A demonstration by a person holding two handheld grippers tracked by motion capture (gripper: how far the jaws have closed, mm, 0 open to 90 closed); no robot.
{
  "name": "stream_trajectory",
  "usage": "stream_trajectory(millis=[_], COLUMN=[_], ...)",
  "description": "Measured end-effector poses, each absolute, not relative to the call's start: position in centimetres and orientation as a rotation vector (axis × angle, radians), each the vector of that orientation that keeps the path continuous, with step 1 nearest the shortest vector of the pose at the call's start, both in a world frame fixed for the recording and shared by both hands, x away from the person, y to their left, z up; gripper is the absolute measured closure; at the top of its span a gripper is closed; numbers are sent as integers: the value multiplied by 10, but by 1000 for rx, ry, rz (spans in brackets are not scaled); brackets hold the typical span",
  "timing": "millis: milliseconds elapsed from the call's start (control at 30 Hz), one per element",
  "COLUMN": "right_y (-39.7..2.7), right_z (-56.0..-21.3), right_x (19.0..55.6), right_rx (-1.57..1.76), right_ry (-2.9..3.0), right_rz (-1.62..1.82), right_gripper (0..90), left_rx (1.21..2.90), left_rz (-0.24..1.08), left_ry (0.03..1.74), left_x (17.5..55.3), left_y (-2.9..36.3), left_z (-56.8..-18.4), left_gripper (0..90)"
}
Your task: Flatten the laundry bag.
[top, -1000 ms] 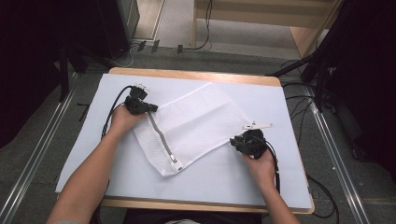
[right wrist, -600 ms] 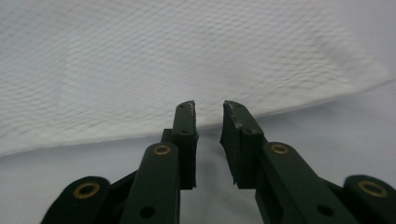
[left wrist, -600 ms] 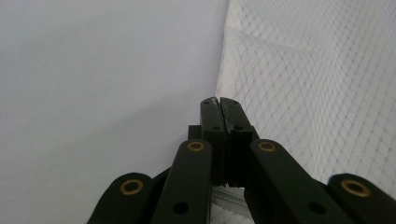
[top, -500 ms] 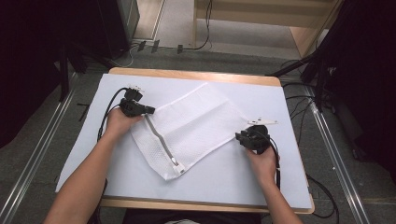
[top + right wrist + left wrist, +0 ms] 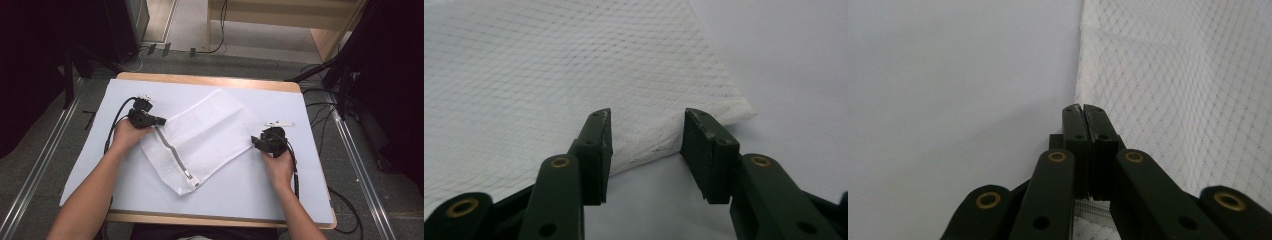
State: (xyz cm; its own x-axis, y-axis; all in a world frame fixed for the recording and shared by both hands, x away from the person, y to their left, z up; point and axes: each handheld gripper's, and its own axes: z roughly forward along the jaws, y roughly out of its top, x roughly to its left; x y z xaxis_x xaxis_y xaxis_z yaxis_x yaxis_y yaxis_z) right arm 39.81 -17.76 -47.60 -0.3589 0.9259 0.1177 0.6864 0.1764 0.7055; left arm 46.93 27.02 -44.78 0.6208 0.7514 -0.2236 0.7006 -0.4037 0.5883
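Observation:
A white mesh bag [image 5: 210, 132] lies flat and slanted on the white sheet, with a grey zipper [image 5: 172, 150] along its lower left edge. My left gripper [image 5: 161, 120] is at the bag's left corner by the zipper's upper end. In the left gripper view its jaws [image 5: 1083, 107] are shut on the bag's edge [image 5: 1173, 90], and a bit of zipper [image 5: 1088, 209] shows beneath them. My right gripper [image 5: 255, 141] is at the bag's right corner. In the right gripper view it [image 5: 646, 120] is open, with the mesh corner [image 5: 549, 65] lying between the jaws.
A white sheet [image 5: 300, 190] covers the wooden table [image 5: 210, 82]. Black cables trail from both grippers over the sheet. Metal rails [image 5: 35, 185] run along the floor on both sides, and a wooden frame [image 5: 325, 35] stands beyond the far edge.
The right gripper has moved a little farther up the table, toward the bag's right corner. The left gripper has shifted slightly left and nearer. The bag has barely moved.

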Motion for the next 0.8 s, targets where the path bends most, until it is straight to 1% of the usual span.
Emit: stream_trajectory(millis=[133, 233, 333, 533, 800], right_y=[-174, -170, -167, -170, -178], right_z=[-478, -479, -479, -474, -466], right_x=[398, 398, 398, 412, 440], right_rx=[1472, 1442, 1411, 1450, 1476], right_ry=[2109, 2108, 2117, 2111, 2143], right_rz=[934, 939, 927, 917, 973], right_gripper=[668, 801, 891, 900, 900], left_rx=[2180, 2182, 2175, 2094, 2102], left_rz=[94, 90, 93, 70, 72], left_ry=[1141, 1144, 1150, 1196, 1200], left_x=[467, 465, 463, 459, 441], left_y=[272, 274, 275, 282, 282], left_z=[-449, -449, -449, -445, -443], left_gripper=[900, 900, 900, 900, 900])
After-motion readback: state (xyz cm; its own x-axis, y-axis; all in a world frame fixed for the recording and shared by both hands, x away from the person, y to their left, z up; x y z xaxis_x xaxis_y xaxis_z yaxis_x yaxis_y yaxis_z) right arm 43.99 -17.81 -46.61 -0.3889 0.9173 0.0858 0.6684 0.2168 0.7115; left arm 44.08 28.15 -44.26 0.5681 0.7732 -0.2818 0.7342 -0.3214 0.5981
